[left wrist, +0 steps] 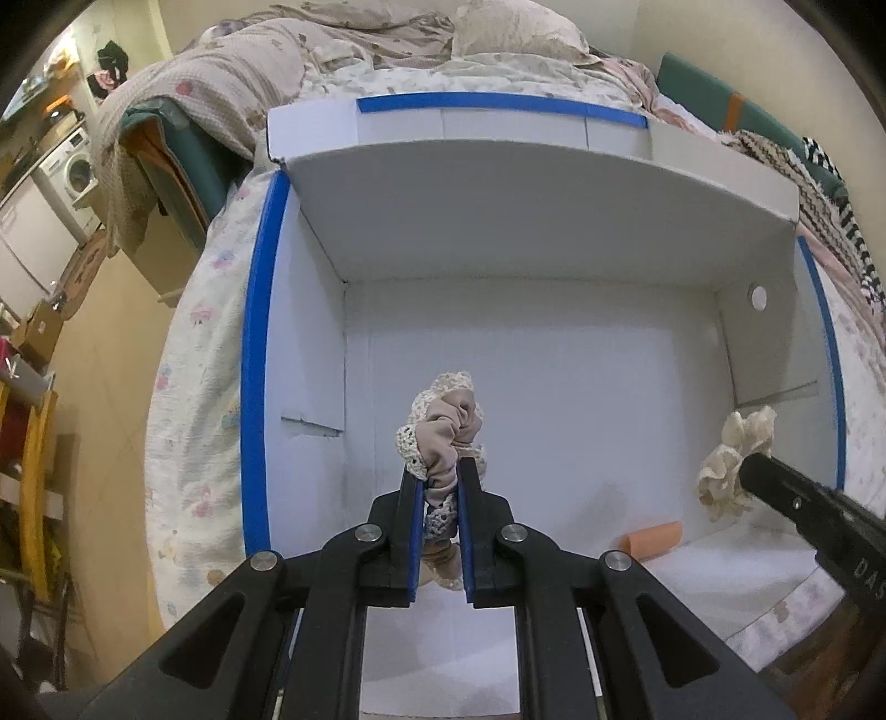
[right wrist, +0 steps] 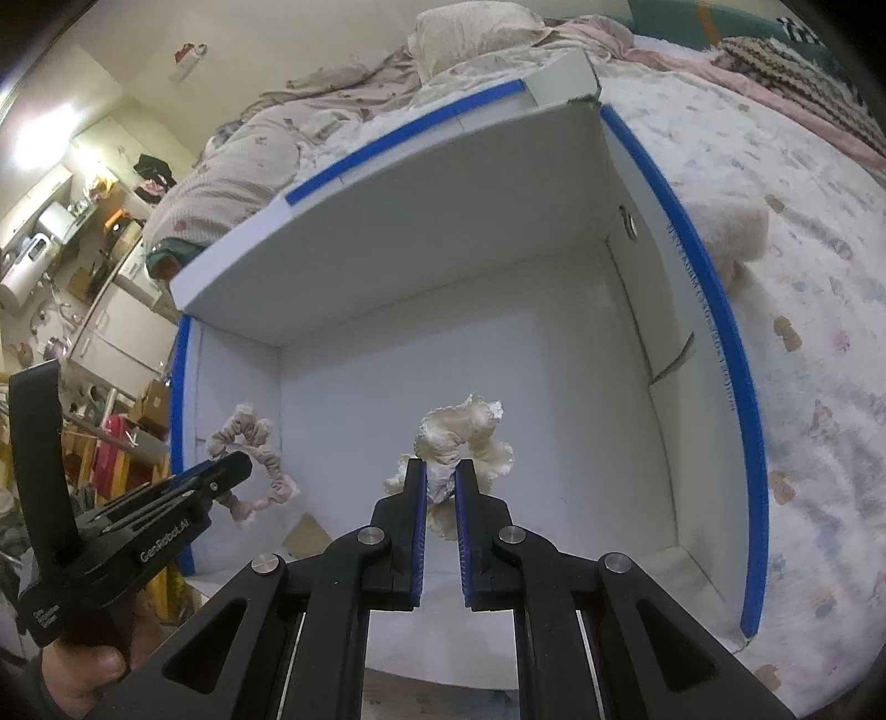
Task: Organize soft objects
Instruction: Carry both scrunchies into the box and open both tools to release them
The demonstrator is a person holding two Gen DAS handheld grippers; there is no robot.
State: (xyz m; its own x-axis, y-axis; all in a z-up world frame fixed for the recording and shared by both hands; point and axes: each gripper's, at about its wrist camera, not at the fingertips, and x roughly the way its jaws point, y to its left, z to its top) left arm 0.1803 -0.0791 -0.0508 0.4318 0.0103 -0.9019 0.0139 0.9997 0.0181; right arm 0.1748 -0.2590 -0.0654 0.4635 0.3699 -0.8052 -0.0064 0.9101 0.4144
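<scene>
A white cardboard box [left wrist: 310, 343] with blue-taped rims lies open on a bed; the same box [right wrist: 637, 310] fills the right wrist view. My left gripper [left wrist: 440, 462] is shut on a beige scrunchie with lace trim [left wrist: 446, 426], held over the box floor near its left half. My right gripper [right wrist: 441, 465] is shut on a cream ruffled scrunchie [right wrist: 465, 432], also hanging above the box floor. In the left wrist view the right gripper [left wrist: 753, 468] enters from the right with the cream scrunchie [left wrist: 731, 459]. The left gripper [right wrist: 238, 462] and its scrunchie [right wrist: 260, 443] show at the left of the right wrist view.
A small orange roll [left wrist: 650, 540] lies on the box floor near the front right. The bed's floral quilt [right wrist: 803, 332] surrounds the box, with pillows [left wrist: 515, 27] behind. A fluffy pink item [right wrist: 731, 221] sits right of the box. Left of the bed is cluttered floor and a washing machine [left wrist: 72, 166].
</scene>
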